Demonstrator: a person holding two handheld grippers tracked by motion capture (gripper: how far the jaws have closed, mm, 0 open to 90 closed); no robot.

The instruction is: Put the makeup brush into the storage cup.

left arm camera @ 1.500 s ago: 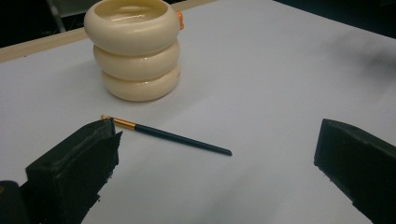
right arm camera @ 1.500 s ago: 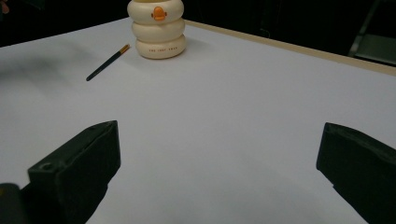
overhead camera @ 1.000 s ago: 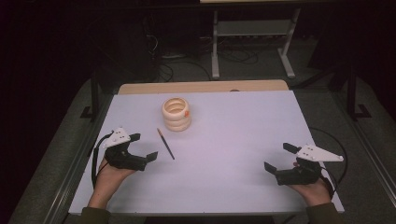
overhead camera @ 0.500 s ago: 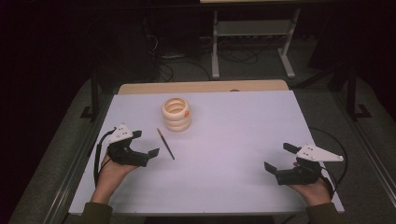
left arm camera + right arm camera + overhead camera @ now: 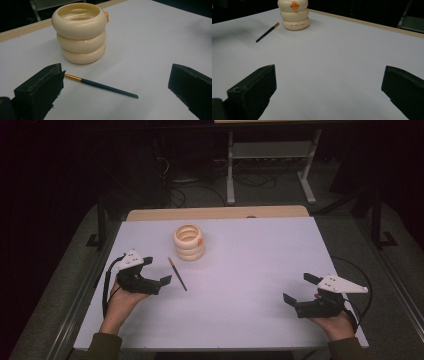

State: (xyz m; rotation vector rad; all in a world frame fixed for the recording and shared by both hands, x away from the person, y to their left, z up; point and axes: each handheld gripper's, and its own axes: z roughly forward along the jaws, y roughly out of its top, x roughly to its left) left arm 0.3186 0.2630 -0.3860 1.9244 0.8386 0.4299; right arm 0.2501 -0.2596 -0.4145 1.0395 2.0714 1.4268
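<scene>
While the right gripper (image 5: 299, 294) sits idle and open, the left gripper (image 5: 154, 270), jaws wide, has edged toward the thin dark gold-ferruled brush (image 5: 100, 85) lying beside the cream ringed holder (image 5: 80, 32); pickup likely.

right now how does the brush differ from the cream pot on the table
The brush is thin, dark-handled with a gold band, and lies flat; the pot is wide, cream, ring-shaped in three tiers, and stands upright. The brush sits nearer the left hand-held gripper, the pot farther back. Both rest on the white table, apart from each other and untouched.
</scene>
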